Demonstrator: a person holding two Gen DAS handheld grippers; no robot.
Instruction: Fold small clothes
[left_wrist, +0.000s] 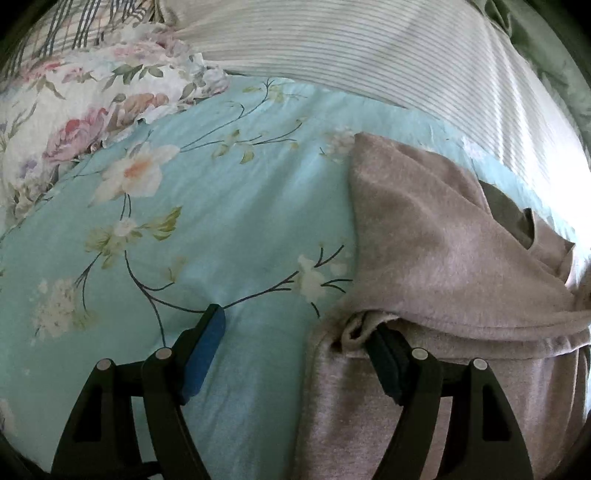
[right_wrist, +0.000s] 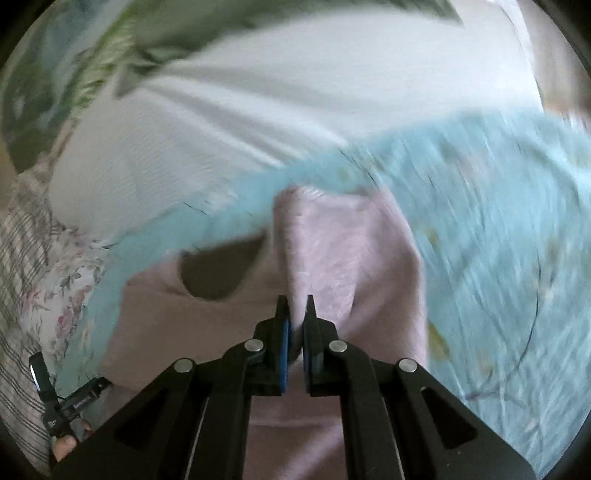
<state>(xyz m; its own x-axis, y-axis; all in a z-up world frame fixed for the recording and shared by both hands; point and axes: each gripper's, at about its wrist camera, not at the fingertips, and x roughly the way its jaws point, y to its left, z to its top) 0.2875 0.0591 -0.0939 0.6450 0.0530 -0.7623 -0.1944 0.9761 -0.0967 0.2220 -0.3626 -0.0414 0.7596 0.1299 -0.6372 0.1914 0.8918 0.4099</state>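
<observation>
A pale pink-grey knit top (left_wrist: 436, 258) lies partly folded on a turquoise floral bedsheet (left_wrist: 229, 206). My left gripper (left_wrist: 295, 325) is open: its left blue-padded finger rests on the sheet, its right finger sits under a folded edge of the top. In the blurred right wrist view the same top (right_wrist: 332, 258) is lifted in a fold, its dark neck opening (right_wrist: 218, 269) to the left. My right gripper (right_wrist: 295, 302) is shut on that raised fold of the top.
A floral pillow (left_wrist: 92, 96) and a white striped cover (left_wrist: 369, 48) lie at the far side of the bed. The left gripper (right_wrist: 62, 402) and a fingertip show at the lower left of the right wrist view. A green cloth (right_wrist: 110, 48) lies beyond.
</observation>
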